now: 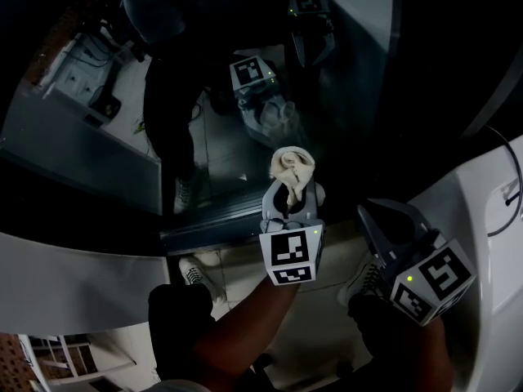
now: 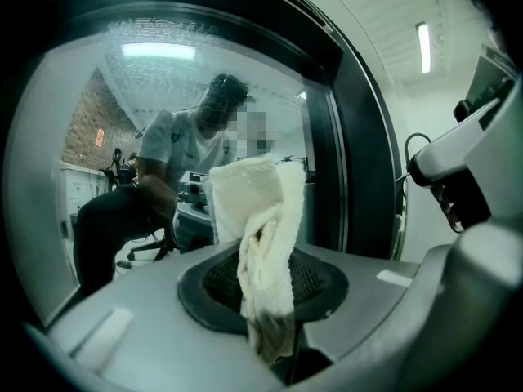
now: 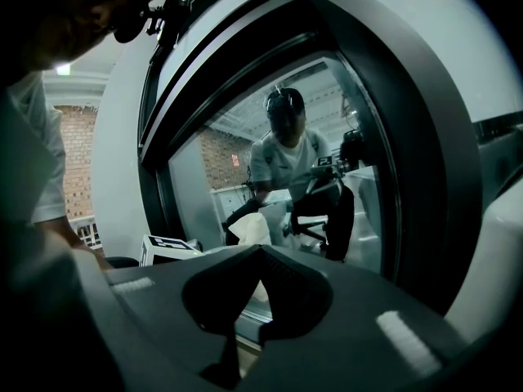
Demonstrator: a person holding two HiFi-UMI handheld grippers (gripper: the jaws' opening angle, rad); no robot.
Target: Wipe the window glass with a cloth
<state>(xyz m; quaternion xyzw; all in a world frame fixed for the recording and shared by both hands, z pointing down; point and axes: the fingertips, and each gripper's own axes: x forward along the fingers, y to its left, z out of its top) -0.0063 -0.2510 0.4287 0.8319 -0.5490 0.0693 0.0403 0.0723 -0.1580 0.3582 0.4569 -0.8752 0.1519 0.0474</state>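
In the head view the dark window glass (image 1: pixel 237 137) fills the upper part and mirrors a person and both marker cubes. My left gripper (image 1: pixel 291 198) is shut on a bunched cream cloth (image 1: pixel 292 170), held up close against the glass near the bottom frame. In the left gripper view the cloth (image 2: pixel 263 243) stands up from between the jaws of the left gripper (image 2: pixel 270 309), with the glass (image 2: pixel 147 121) just beyond. My right gripper (image 1: pixel 377 219) hangs to the right, shut and holding nothing. In its own view the right gripper (image 3: pixel 260 256) faces the glass (image 3: pixel 327 170), and the cloth (image 3: pixel 249 229) shows beyond it.
A dark window frame (image 2: pixel 359 137) borders the glass on the right, with a bottom rail (image 1: pixel 212 223). A white curved panel (image 1: pixel 482 211) with a thin black cable (image 1: pixel 511 194) lies right. A white ledge (image 1: pixel 65 276) runs lower left. The person's shoe (image 1: pixel 192 272) stands on pale tiles.
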